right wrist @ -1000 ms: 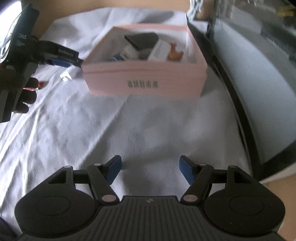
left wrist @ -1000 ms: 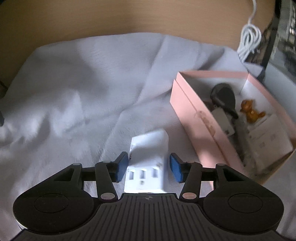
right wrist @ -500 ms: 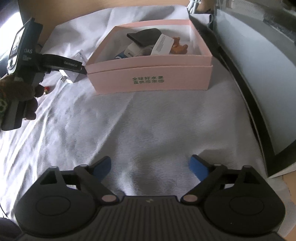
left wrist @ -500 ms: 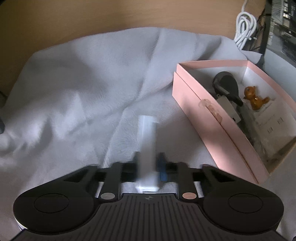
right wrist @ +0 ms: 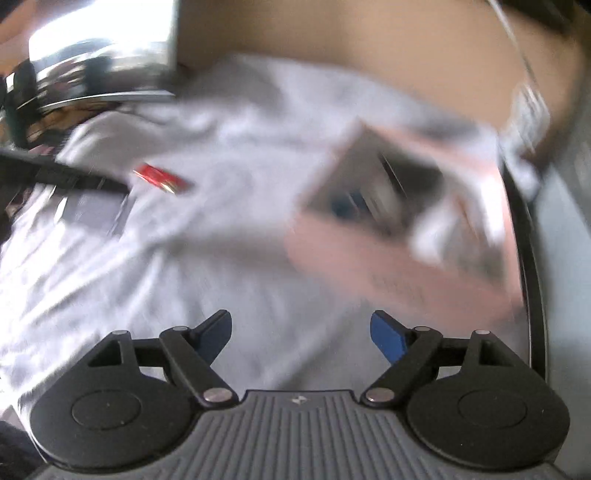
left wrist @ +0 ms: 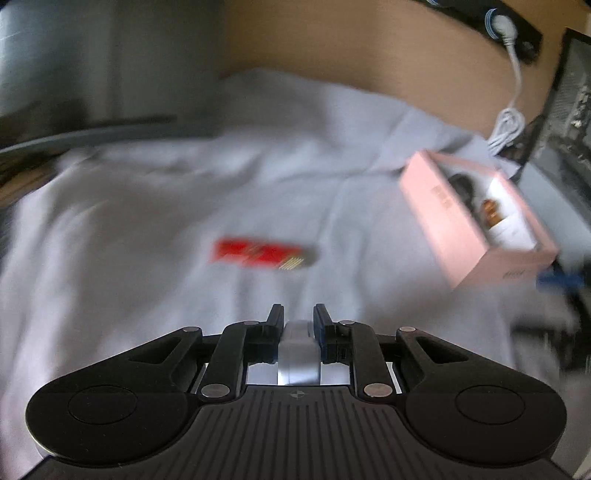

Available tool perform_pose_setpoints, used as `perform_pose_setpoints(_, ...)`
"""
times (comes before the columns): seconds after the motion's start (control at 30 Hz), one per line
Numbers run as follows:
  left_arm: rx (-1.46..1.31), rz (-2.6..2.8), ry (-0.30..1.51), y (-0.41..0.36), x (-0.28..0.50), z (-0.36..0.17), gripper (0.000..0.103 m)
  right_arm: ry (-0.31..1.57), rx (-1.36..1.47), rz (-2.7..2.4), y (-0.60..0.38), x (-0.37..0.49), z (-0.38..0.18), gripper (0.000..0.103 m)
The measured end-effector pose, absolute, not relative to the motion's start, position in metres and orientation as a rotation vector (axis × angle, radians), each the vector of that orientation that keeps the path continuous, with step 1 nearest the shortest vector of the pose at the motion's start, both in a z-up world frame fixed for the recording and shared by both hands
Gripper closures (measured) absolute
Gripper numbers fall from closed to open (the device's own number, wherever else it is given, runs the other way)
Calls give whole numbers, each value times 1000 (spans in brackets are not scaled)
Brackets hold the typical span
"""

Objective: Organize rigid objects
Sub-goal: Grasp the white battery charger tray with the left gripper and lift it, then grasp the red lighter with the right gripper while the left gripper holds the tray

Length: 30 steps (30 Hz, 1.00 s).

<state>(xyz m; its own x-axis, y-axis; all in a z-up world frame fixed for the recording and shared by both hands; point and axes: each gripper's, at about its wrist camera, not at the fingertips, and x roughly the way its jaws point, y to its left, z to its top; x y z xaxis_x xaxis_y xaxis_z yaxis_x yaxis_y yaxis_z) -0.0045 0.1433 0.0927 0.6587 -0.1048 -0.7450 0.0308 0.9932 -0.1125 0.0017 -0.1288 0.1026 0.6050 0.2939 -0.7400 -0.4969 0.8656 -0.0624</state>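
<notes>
My left gripper (left wrist: 298,314) is shut on a white charger block (left wrist: 298,350), seen edge-on between the jaws, lifted above the white cloth (left wrist: 147,229). A pink open box (left wrist: 458,218) with several small items, among them an amber figurine (left wrist: 493,214), sits at the right. A red flat packet (left wrist: 258,254) lies on the cloth ahead. My right gripper (right wrist: 301,332) is open and empty over the cloth, with the blurred pink box (right wrist: 388,258) ahead right. The red packet (right wrist: 162,179) and the left gripper holding the white block (right wrist: 92,206) show at its left.
A coiled white cable (left wrist: 508,127) lies behind the box, leading to a black power strip (left wrist: 513,29) on the wooden desk (left wrist: 351,48). A dark screen edge (right wrist: 532,277) runs along the right. A shiny metal object (right wrist: 103,48) stands at the far left. Both views are motion-blurred.
My left gripper closed on the white block, lifted it and pulled back left, bringing the red packet into view. The right gripper swung left, staying open.
</notes>
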Motion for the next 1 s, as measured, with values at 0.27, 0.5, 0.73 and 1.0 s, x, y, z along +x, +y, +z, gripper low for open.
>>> perform_pose_setpoints(0.27,-184,-26,927,178,-57,65,79,738,-329,671,-38,40,111,20)
perform_pose_setpoints(0.5,-228,2,917,178,-77,53,77,723,-429,787,25,45,98,21)
perform_pose_setpoints(0.73,-312,50,924,182,-95,59,77,700,-443,764,74,75,72,42)
perform_pose_setpoints(1.0,-330,81,914,187,-101,68,76,832,-410,717,96,117,53,66)
